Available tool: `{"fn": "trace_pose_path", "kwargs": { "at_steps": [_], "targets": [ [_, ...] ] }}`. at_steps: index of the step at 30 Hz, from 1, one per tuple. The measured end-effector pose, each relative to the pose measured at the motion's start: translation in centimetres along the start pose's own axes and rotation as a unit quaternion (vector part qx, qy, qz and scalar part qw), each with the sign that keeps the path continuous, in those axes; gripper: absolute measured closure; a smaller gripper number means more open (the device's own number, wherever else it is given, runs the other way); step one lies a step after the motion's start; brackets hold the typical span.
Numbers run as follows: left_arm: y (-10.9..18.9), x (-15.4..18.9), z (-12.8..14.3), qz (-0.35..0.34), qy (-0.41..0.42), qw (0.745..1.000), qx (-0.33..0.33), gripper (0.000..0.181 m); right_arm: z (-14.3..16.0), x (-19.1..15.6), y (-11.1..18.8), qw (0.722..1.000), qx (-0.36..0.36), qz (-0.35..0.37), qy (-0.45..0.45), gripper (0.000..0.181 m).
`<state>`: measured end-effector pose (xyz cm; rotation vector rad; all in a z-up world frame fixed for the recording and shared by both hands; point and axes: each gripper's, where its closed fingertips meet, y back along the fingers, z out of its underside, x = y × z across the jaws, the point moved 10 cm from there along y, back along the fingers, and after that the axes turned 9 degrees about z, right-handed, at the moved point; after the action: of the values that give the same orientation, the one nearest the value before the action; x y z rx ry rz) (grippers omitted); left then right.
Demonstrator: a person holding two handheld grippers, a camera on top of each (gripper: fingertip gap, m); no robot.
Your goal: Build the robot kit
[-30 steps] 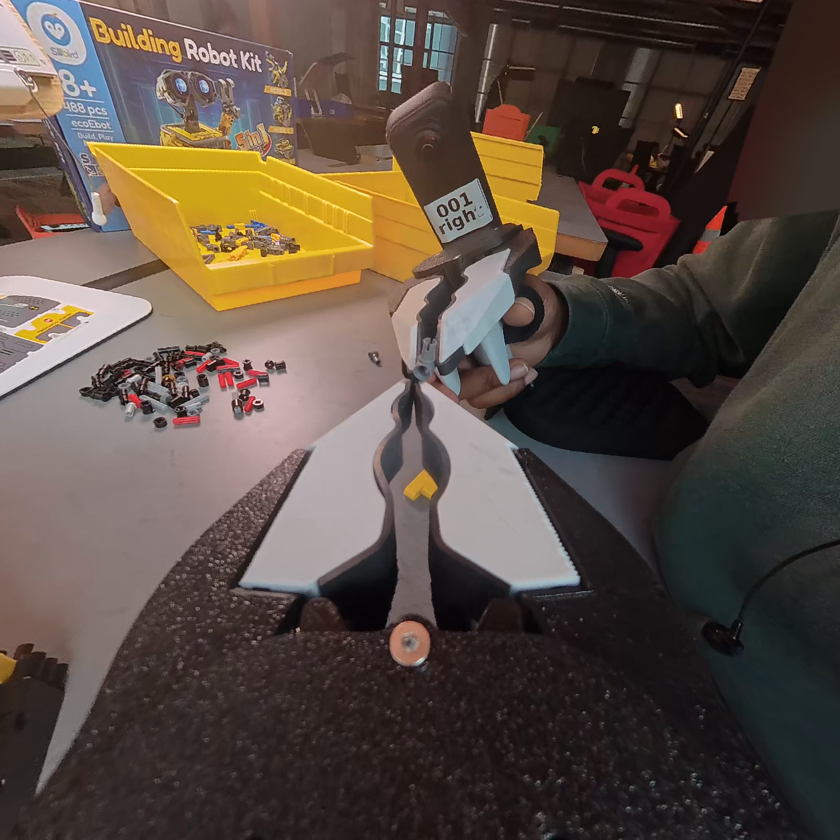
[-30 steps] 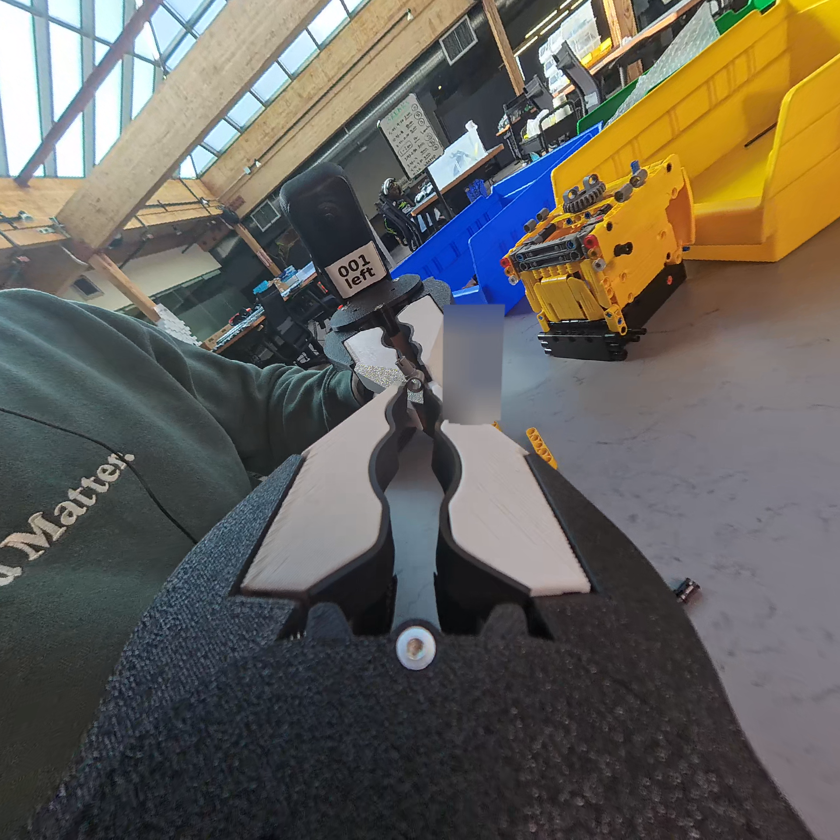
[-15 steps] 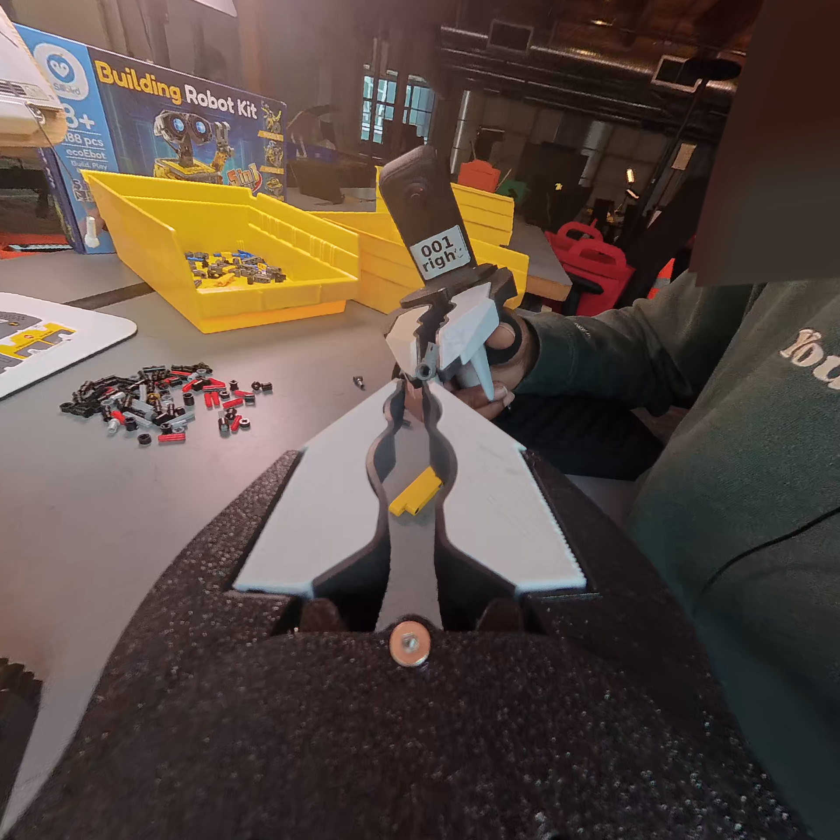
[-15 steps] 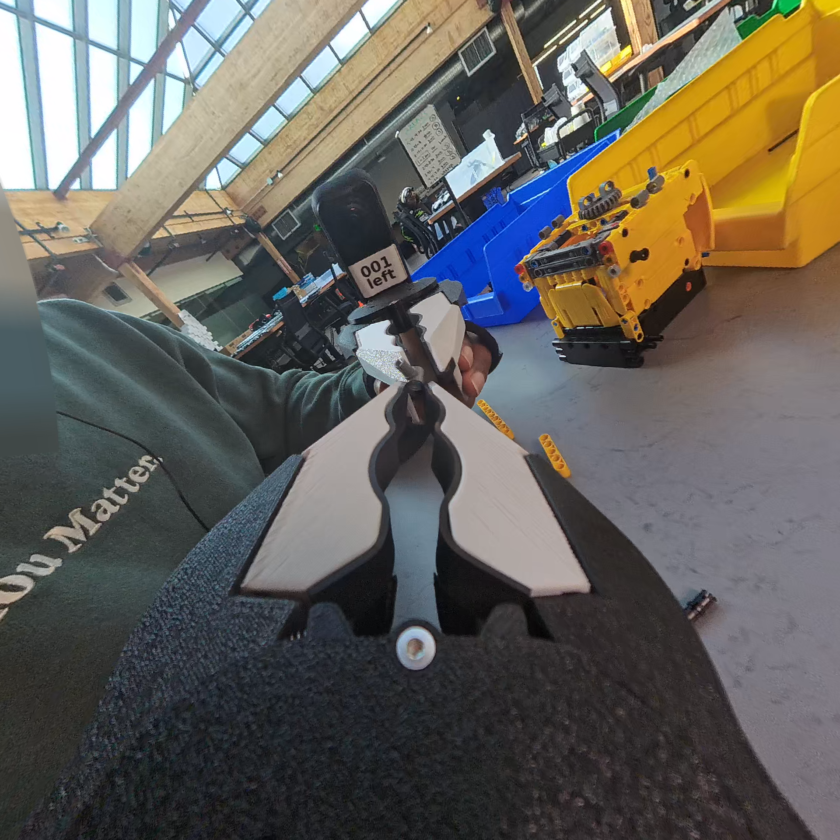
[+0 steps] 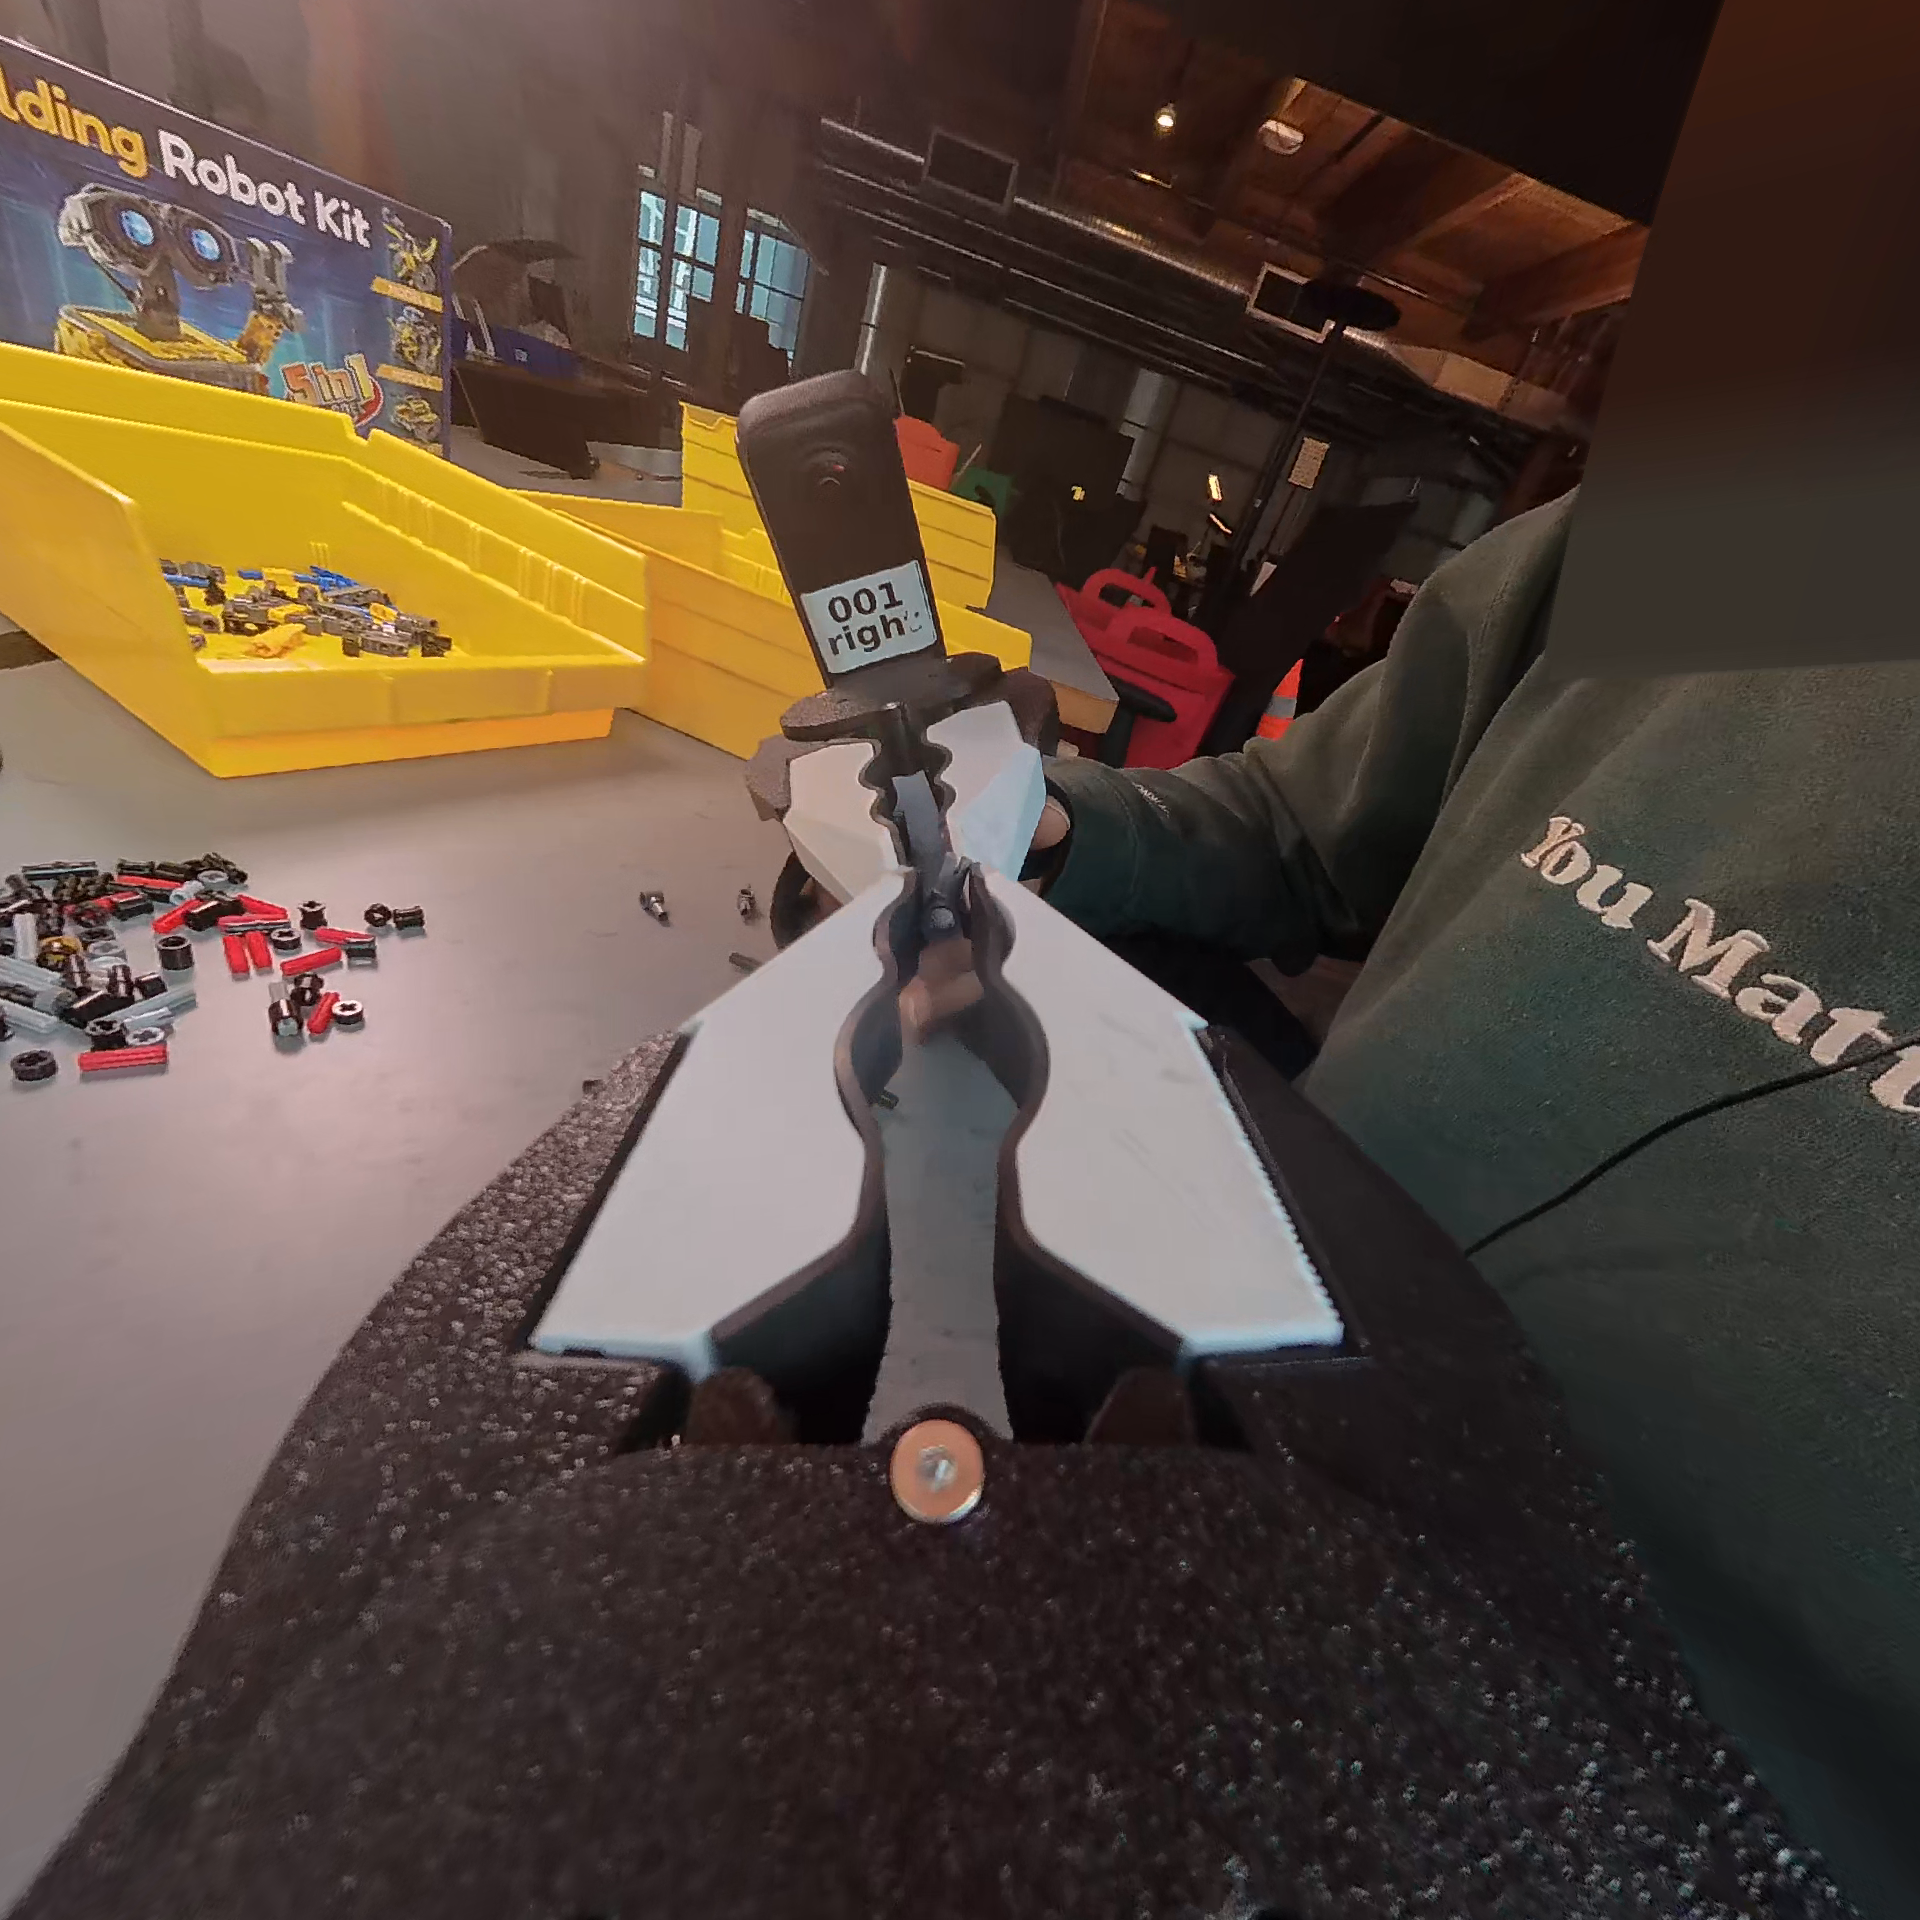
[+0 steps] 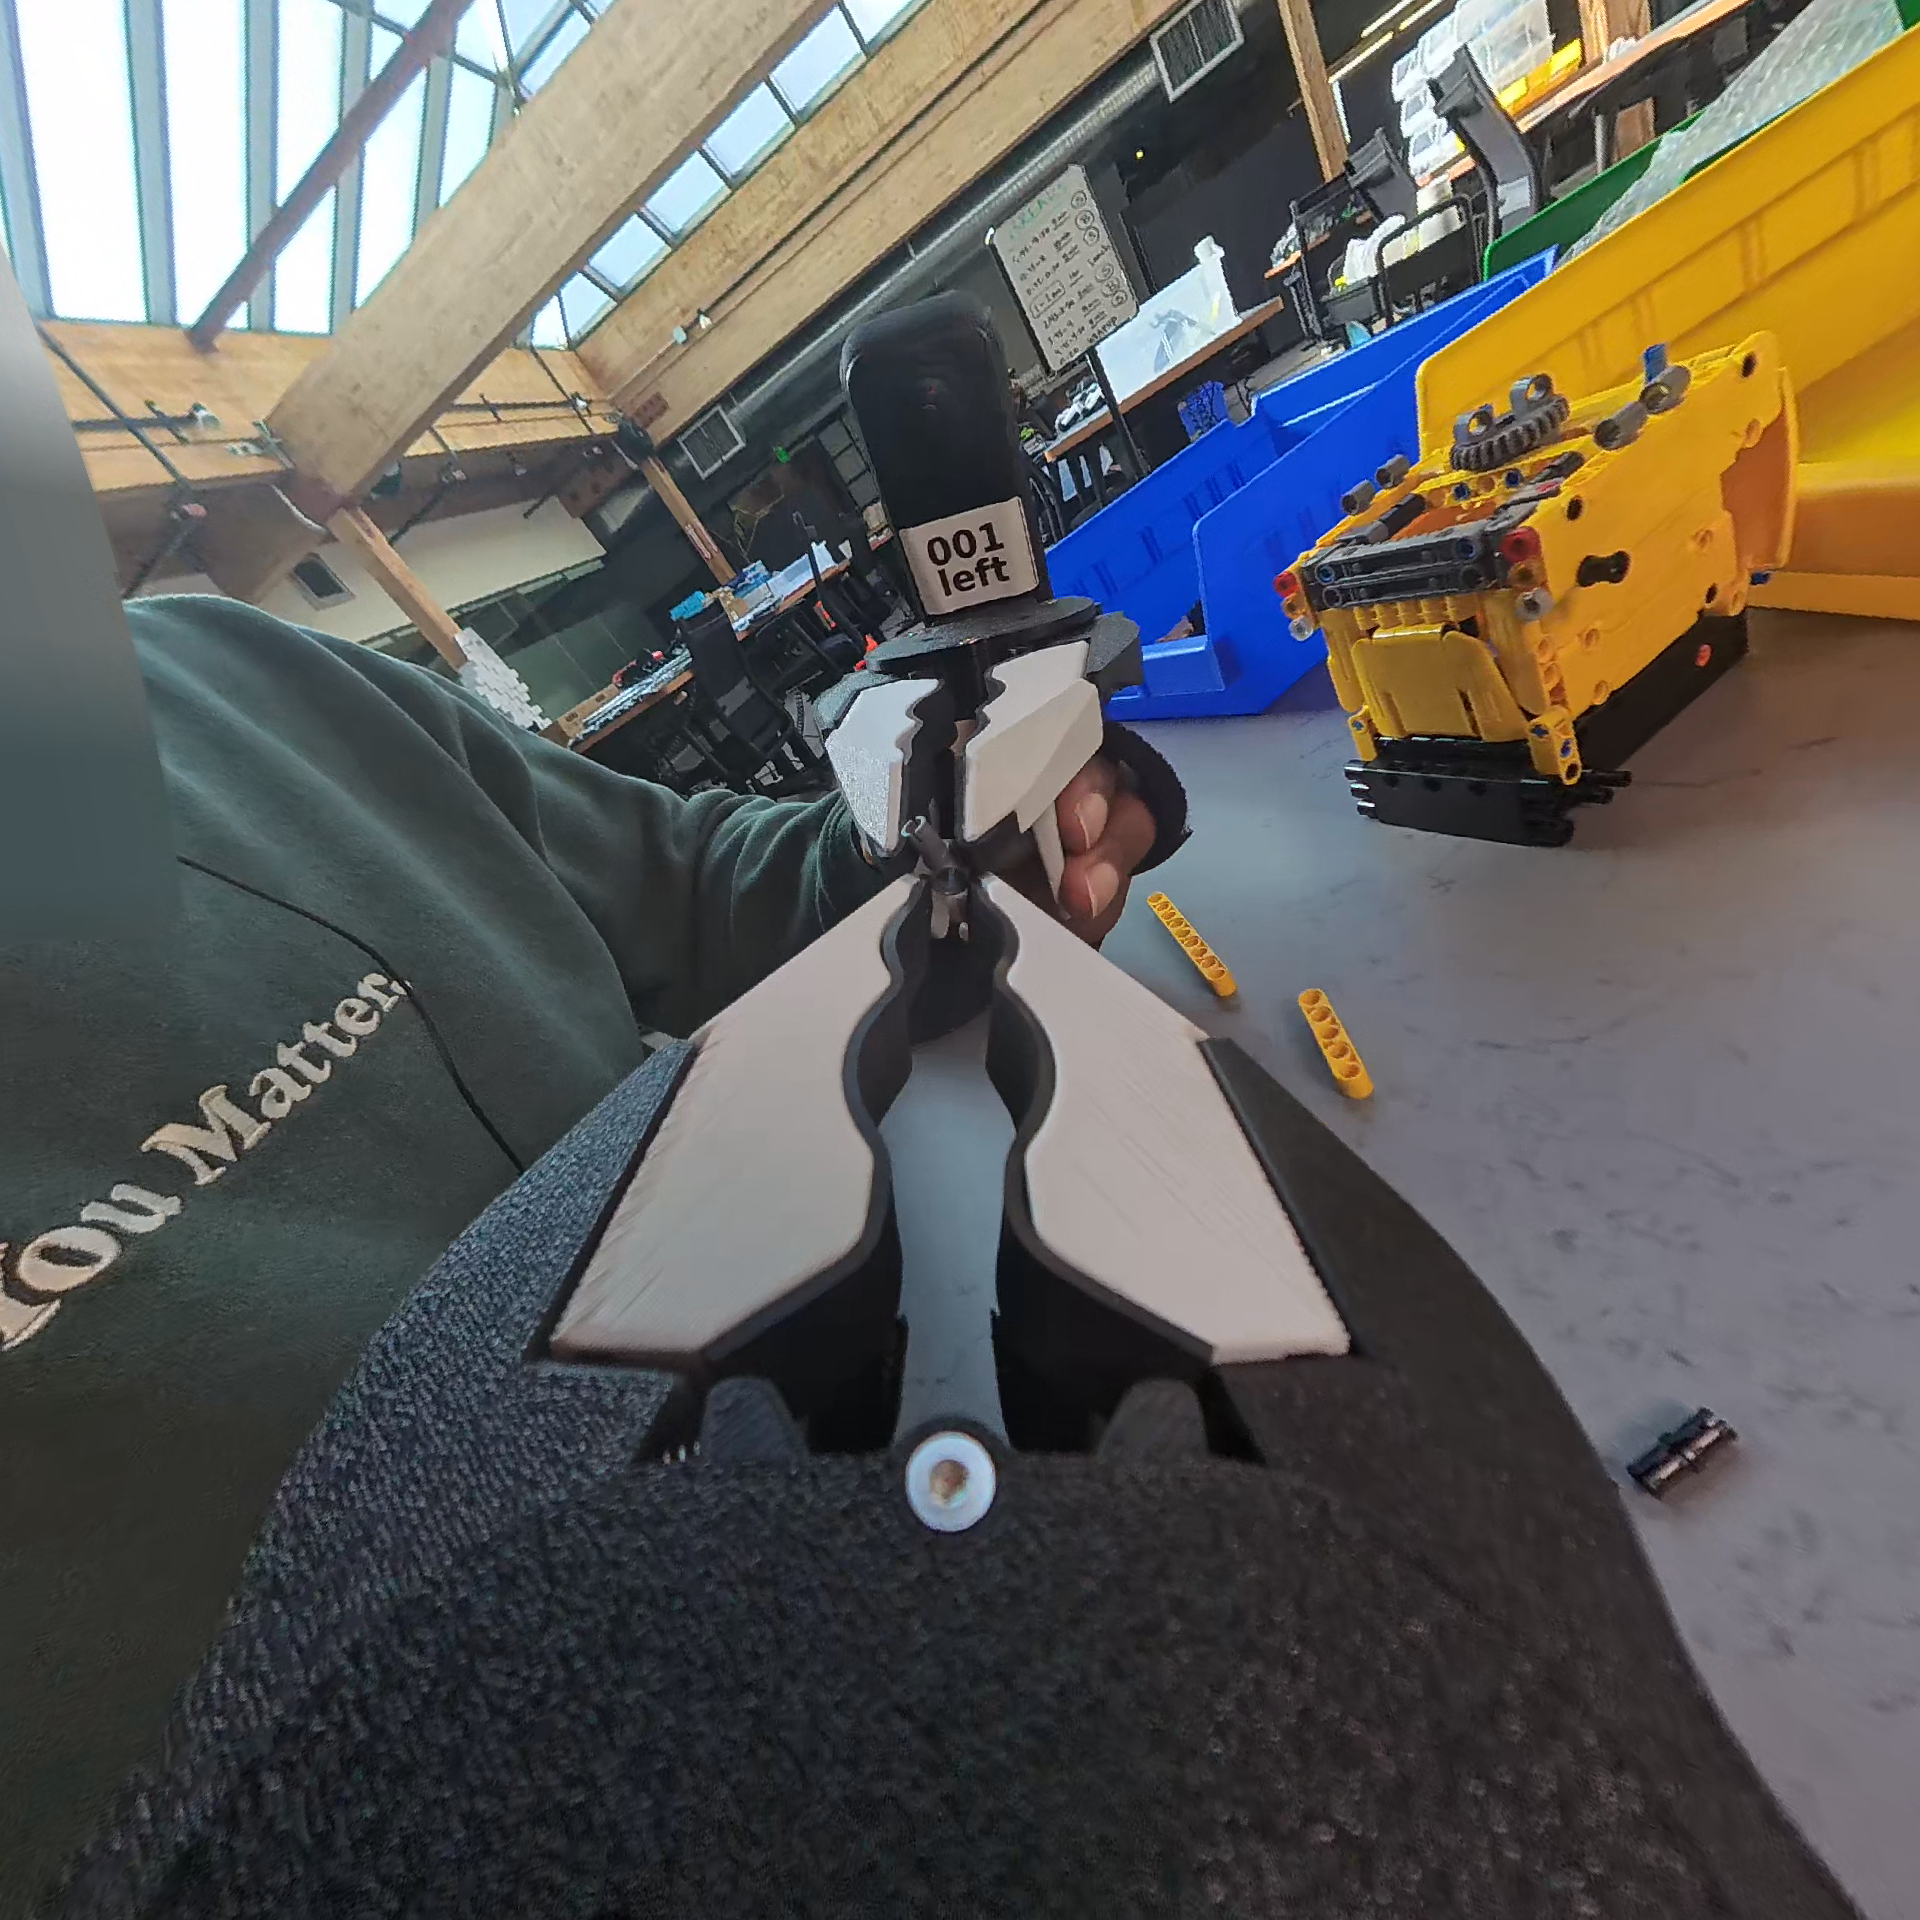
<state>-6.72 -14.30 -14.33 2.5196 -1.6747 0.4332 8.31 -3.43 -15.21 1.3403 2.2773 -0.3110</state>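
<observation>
My left gripper (image 5: 940, 896) and my right gripper (image 6: 945, 899) are held up above the grey table (image 5: 312, 1195), tip to tip and facing each other. Each is shut on a small grey building part. The left one's dark grey part (image 5: 940, 916) sits at its tips. The right one's pale grey part (image 6: 940, 916) meets a dark pin (image 6: 928, 836) in the left gripper (image 6: 932, 831). The right gripper (image 5: 925, 847) shows head-on in the left wrist view, gripped by a hand in a green sleeve (image 5: 1299, 831).
A pile of red, black and grey small parts (image 5: 156, 966) lies left, before a yellow bin (image 5: 312, 717) of parts and a kit box (image 5: 208, 260). A yellow brick-built model (image 6: 1538, 623), two yellow beams (image 6: 1335, 1044), a black part (image 6: 1678, 1449) and blue bins (image 6: 1195, 582) lie right. The grippers are tip to tip, or close to it.
Both grippers have stayed shut and tip to tip while swinging; the right one now faces the left squarely. The yellow piece seen below the left jaws has gone out of view.
</observation>
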Motion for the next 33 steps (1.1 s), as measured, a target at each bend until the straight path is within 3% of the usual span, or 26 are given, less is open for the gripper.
{"fn": "trace_pose_path", "kwargs": {
  "at_steps": [15, 20, 27, 30, 33],
  "targets": [
    [0.6, -0.4, -0.2, -0.060, -0.016, 0.998, -0.026, 0.177, -0.2, 0.6, 0.2, 0.999, 0.010, 0.041, 0.003, 0.175],
    [0.8, -0.7, 0.0, -0.100, -0.032, 0.992, -0.063, 0.177, -0.8, 0.9, 0.8, 0.997, 0.022, 0.074, 0.025, 0.171],
    [-0.1, -0.4, 0.7, -0.120, -0.076, 0.982, -0.124, 0.177, -0.5, -0.1, 0.8, 0.965, -0.056, 0.145, 0.212, 0.167],
    [-0.5, -0.2, 1.1, -0.130, -0.102, 0.974, -0.154, 0.177, -0.1, -0.4, 0.4, 0.965, -0.073, 0.129, 0.215, 0.168],
    [-1.0, 0.1, 1.5, -0.160, -0.158, 0.953, -0.201, 0.177, -0.1, 0.1, 0.2, 0.973, -0.088, 0.142, 0.159, 0.168]
  ]
}}
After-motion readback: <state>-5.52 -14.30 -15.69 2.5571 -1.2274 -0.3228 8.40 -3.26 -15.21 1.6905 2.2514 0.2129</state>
